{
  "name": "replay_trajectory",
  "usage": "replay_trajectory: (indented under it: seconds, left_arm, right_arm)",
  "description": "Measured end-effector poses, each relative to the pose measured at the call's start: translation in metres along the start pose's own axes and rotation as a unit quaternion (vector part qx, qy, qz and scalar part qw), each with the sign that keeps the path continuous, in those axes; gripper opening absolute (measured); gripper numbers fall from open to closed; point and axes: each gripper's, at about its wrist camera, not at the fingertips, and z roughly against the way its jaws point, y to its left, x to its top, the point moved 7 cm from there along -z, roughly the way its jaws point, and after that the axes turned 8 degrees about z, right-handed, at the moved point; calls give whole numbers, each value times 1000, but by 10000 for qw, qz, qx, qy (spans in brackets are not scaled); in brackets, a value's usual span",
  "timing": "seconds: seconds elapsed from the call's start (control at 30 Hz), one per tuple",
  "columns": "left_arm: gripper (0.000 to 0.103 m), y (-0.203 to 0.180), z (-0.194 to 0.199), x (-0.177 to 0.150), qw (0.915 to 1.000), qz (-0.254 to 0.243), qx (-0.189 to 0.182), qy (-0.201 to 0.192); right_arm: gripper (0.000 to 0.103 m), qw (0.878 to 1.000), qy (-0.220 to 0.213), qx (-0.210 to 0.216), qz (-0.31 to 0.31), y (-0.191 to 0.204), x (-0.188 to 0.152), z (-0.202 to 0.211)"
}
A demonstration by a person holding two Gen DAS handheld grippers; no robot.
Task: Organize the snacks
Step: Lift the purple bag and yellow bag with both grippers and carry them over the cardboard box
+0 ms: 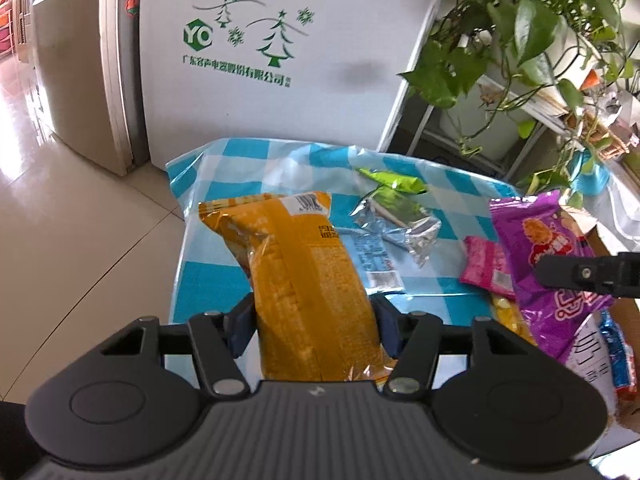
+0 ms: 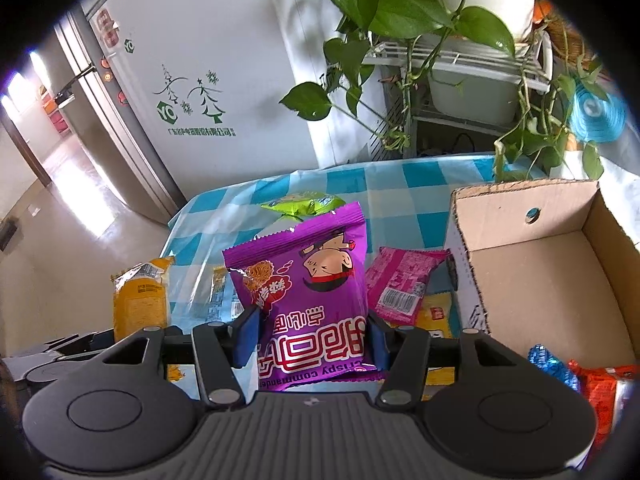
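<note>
Both grippers loaded, 1 pack each. Left gripper (image 1: 314,326): jaws drawn in on the orange snack bag (image 1: 296,276), blue pads pinching its lower sides, bag pointing away over the checked tablecloth (image 1: 208,280). Right gripper (image 2: 312,334): jaws narrow, clamped on the purple snack pack (image 2: 308,280) near its bottom edge, so the pack stands upright in front of the camera. Grip low on each bag probably leaves the top free to tip into a container.

Near the right gripper: cardboard box (image 2: 532,264), open-topped, just right of the purple pack; an orange-red pack (image 2: 604,384) and a blue foil item (image 2: 548,360) already in its near corner. Likely destination.

Still on the cloth: pink packet (image 2: 404,284), yellow packet (image 2: 436,316) beneath it, silver-green wrapper (image 1: 396,216), green packet (image 1: 394,180) farther back.

Obstacles: the box's near wall must be cleared; trailing plant leaves (image 2: 404,12) hang above the far side. White appliance (image 1: 280,52) behind the table.
</note>
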Motion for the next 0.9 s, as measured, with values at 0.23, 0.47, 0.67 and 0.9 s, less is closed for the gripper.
replay_trajectory:
  seconds: [0.23, 0.47, 0.67, 0.9]
  left_arm:
    - [60, -36, 20, 9, 9993, -188, -237, -233]
    - [60, -87, 35, 16, 9964, -460, -565, -423]
    - [60, -123, 40, 14, 9939, -635, -779, -447]
    - [60, -162, 42, 12, 9908, -832, -974, -438]
  right_arm:
    - [61, 9996, -249, -161, -34, -12, 6, 17]
    - [61, 9982, -482, -316, -184, -33, 11, 35]
    - [61, 9964, -629, -438, -354, -54, 11, 51]
    - [61, 9933, -785, -583, -621, -82, 7, 69]
